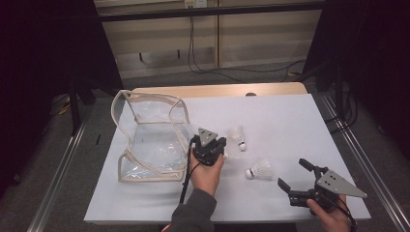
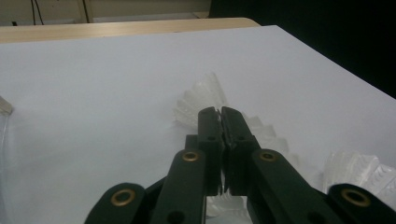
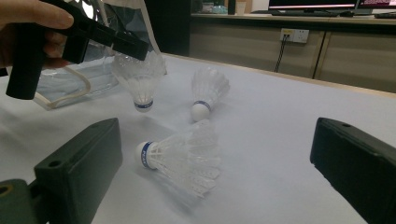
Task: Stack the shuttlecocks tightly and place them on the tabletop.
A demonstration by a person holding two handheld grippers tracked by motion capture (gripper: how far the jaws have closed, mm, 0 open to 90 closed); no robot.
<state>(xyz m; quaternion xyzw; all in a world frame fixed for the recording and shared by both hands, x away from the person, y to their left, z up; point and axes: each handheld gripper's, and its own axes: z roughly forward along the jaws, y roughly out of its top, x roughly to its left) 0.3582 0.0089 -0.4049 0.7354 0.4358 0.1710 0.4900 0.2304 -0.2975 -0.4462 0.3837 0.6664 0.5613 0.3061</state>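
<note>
My left gripper [image 1: 210, 146] points down over the middle of the white table, shut on the feather skirt of a white shuttlecock [image 3: 139, 79] that hangs cork down just above the surface. In the left gripper view its jaws [image 2: 221, 114] stand closed with the feathers pinched between them. A second shuttlecock [image 1: 238, 137] lies just right of it, and a third shuttlecock [image 1: 259, 169] lies nearer the front. My right gripper [image 1: 291, 172] rests at the front right, open, its jaws [image 3: 217, 158] aimed at the third shuttlecock [image 3: 180, 161] without touching it.
A clear plastic bag [image 1: 150, 140] with beige trim lies open at the left of the white table sheet [image 1: 290, 116], just left of the left gripper. Metal frame rails run along both sides of the table.
</note>
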